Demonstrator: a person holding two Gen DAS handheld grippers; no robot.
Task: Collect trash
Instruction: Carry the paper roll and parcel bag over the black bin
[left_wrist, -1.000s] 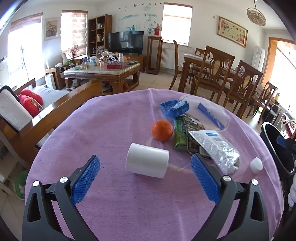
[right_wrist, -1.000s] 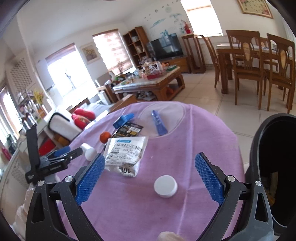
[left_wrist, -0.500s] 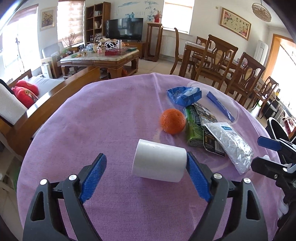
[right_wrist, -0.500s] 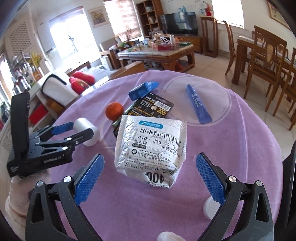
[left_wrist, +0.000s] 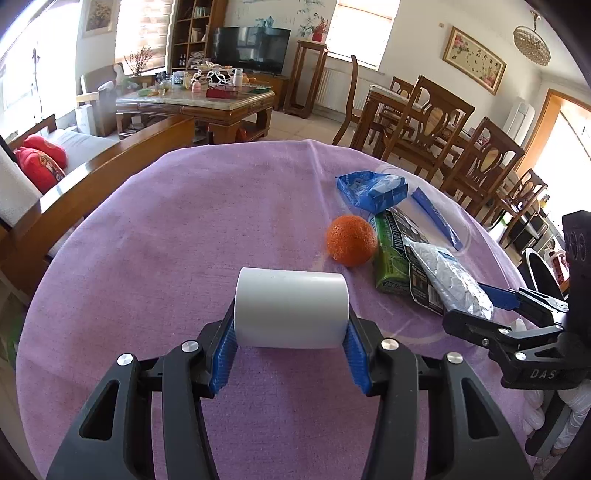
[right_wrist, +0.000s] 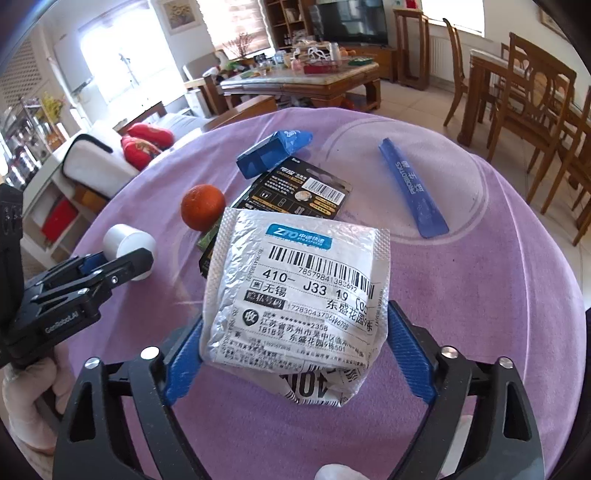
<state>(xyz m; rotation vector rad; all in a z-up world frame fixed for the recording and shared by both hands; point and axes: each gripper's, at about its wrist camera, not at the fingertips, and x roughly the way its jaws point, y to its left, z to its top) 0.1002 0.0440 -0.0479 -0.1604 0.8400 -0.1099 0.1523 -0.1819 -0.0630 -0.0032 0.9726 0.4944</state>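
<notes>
Already the left gripper (left_wrist: 290, 345) had just closed across the white roll's (left_wrist: 291, 308) long axis, lower centre; right gripper (right_wrist: 295, 363), closing, straddled the silver mailer (right_wrist: 299, 299).

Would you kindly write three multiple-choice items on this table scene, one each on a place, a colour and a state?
1. Where is the orange?
A. beside the green packet
B. inside the blue bag
C. on the floor

2. What colour is the tablecloth?
A. green
B. purple
C. white

3. What are the left tongs doing?
A. hanging empty
B. gripping the orange
C. closed on the white roll

Key: 1 A, the orange sits against the packet's left edge. 2 B, the cloth is purple throughout. 3 C, both blue pads press the roll's ends, having just closed.
</notes>
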